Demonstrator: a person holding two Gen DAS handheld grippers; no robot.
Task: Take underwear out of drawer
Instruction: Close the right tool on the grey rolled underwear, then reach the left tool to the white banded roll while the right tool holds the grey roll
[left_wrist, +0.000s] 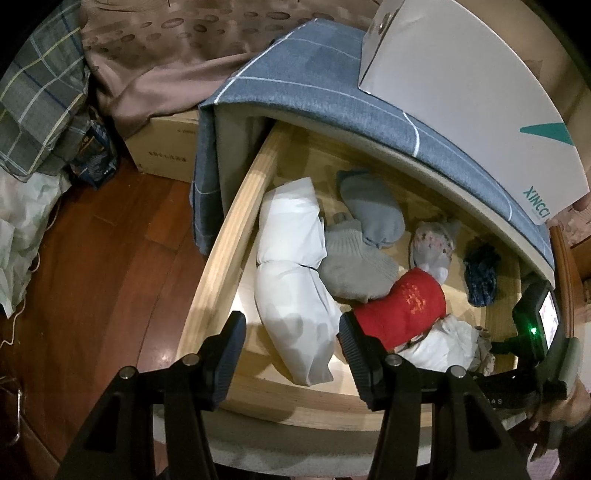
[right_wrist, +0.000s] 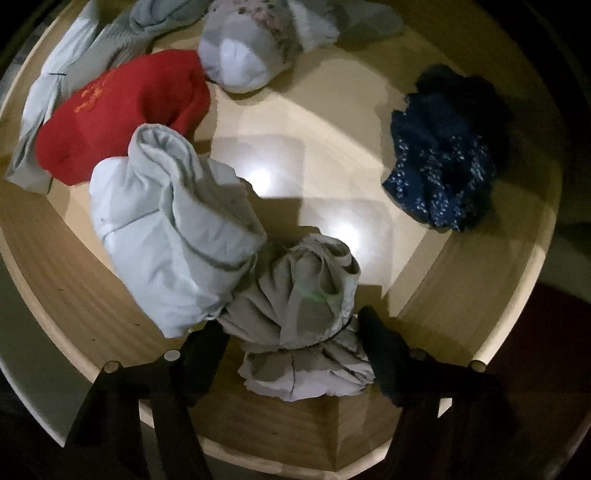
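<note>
The drawer (left_wrist: 236, 206) stands pulled out under the bed, w/ several rolled soft things inside. In the right wrist view, a crumpled grey-white underwear bundle (right_wrist: 295, 317) lies at the near front wall of the drawer, touching a bigger pale rolled piece (right_wrist: 166, 236). The right tongs (right_wrist: 295, 354) point down over it, jaws apart, one on each side of the bundle. I cannot tell if the pads already press the cloth; it looks not yet lifted.

The left tongs (left_wrist: 291, 354) hover at the drawer's front edge, wide open, holding nothing. Below them lie a white roll (left_wrist: 291, 273) and a red roll (left_wrist: 399, 310).

Handling, as I judge: the bundle is light, soft, not fragile, and it squashes easily. A thin fold can slip out, so better to take it at the thick bunched middle, approx. where the dark elastic line crosses. The pale neighbour may drag along.
</note>
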